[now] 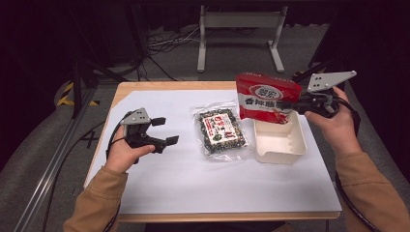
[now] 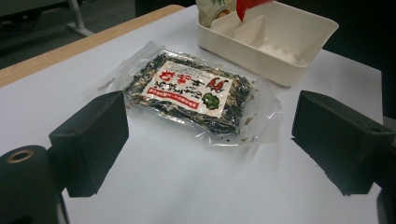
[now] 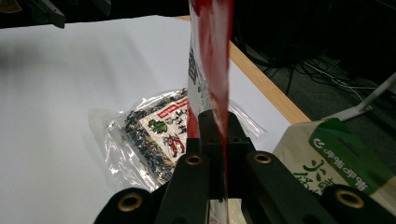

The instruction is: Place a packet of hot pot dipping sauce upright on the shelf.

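Note:
A red snack bag (image 1: 266, 96) hangs upright over the far end of a cream divided tray (image 1: 280, 145), and my right gripper (image 1: 291, 107) is shut on its edge. In the right gripper view the red bag (image 3: 212, 46) rises edge-on from between the closed jaws of that gripper (image 3: 218, 128). A clear packet of dark dried bits with a red-and-white label (image 1: 222, 131) lies flat left of the tray. My left gripper (image 1: 165, 130) hovers open left of the packet with nothing in it. The left gripper view has the packet (image 2: 191, 93) ahead of the wide-apart jaws.
A beige pack with a green label (image 3: 341, 158) sits by the tray's far end (image 2: 289, 60). A white sheet (image 1: 193, 183) covers the wooden table (image 1: 159, 86). Behind the table stand a grey metal frame (image 1: 239, 29) and floor cables (image 1: 164, 43).

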Tool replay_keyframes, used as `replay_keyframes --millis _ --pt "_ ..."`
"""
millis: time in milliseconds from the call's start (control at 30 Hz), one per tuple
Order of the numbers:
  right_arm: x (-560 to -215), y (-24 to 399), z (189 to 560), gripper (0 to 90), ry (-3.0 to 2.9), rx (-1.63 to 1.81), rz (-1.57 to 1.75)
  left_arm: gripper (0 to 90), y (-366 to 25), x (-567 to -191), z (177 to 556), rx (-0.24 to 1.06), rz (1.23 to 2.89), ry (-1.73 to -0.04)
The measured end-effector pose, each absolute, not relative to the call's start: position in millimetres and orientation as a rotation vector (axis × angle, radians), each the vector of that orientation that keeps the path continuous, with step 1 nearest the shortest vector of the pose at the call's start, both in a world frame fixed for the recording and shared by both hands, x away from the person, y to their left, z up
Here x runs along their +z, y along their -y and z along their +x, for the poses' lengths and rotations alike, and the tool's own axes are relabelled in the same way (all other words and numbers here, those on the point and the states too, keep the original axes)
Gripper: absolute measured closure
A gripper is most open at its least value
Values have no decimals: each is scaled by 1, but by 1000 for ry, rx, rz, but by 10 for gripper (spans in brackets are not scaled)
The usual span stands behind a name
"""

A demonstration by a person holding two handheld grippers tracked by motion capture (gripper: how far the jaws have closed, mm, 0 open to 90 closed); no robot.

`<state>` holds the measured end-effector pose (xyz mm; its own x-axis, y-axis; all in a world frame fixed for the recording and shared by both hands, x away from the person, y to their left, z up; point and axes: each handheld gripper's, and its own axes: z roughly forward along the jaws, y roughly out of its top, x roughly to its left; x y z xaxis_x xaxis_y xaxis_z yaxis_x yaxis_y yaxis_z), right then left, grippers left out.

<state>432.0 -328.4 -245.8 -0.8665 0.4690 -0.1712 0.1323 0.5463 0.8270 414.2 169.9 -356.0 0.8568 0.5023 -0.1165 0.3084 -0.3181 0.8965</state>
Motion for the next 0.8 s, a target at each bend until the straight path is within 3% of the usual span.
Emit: replay_keyframes --millis 800 --pt "-254 363 456 894 -2379 1207 586 100 -169 -363 418 185 1939 -621"
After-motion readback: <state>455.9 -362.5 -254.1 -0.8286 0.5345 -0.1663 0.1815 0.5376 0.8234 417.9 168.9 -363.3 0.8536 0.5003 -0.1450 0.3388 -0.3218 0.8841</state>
